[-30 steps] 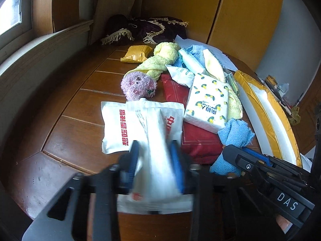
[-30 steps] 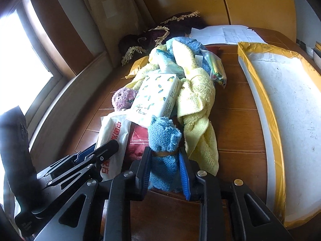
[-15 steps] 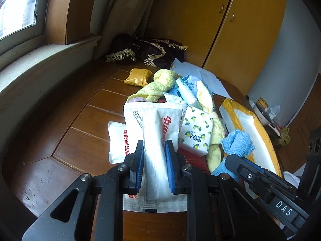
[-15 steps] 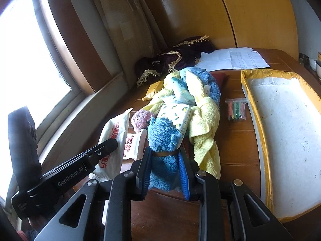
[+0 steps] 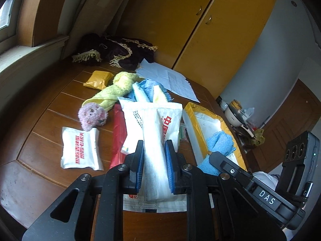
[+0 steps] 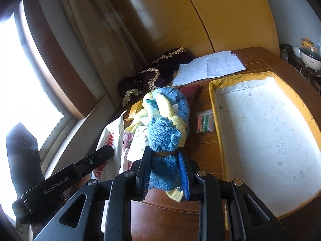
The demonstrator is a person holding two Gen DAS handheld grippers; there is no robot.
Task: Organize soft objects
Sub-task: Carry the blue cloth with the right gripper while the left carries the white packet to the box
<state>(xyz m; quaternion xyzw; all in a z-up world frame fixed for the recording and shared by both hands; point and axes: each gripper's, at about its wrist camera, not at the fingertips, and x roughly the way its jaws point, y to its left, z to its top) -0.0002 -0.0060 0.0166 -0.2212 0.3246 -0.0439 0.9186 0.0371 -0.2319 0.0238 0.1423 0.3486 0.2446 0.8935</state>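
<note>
Since a second ago: both grippers have risen off the wooden table [image 5: 46, 132], each carrying its load higher; the white packet no longer lies on the second packet below it.
Left gripper [image 5: 154, 166]: clamped on a white plastic packet with red Chinese print [image 5: 154, 128], pinched along its middle fold so the two halves hang to either side of the blue pads, clear of the table.
Right gripper [image 6: 165, 171]: closed around a rolled blue towel [image 6: 163, 138] at its brown band, the likely firmest point on a limp roll; the roll stands up ahead of the fingers.
Why lifted: judged as a carry toward the tray, each soft item taken free of the heap before transfer.
Tray: a shallow white tray with yellow taped rim [image 6: 218, 140] lies just right of the right gripper; its floor holds nothing visible, only scuffs.
Below the left gripper: a second white packet with red print [image 5: 80, 150] lies flat to its left, a pink plush toy [image 5: 92, 116] just beyond.
Heap ahead: a yellow towel [image 5: 114, 92], more blue cloth and a patterned tissue pack [image 6: 140, 136] tangled together, still unsorted.
Between heap and tray: a small clear bag of coloured sticks [image 6: 204, 121], contents too small to identify.
Far edge: dark fringed cloth [image 5: 120, 50] and paper sheets [image 6: 210, 66], well beyond both grippers.
</note>
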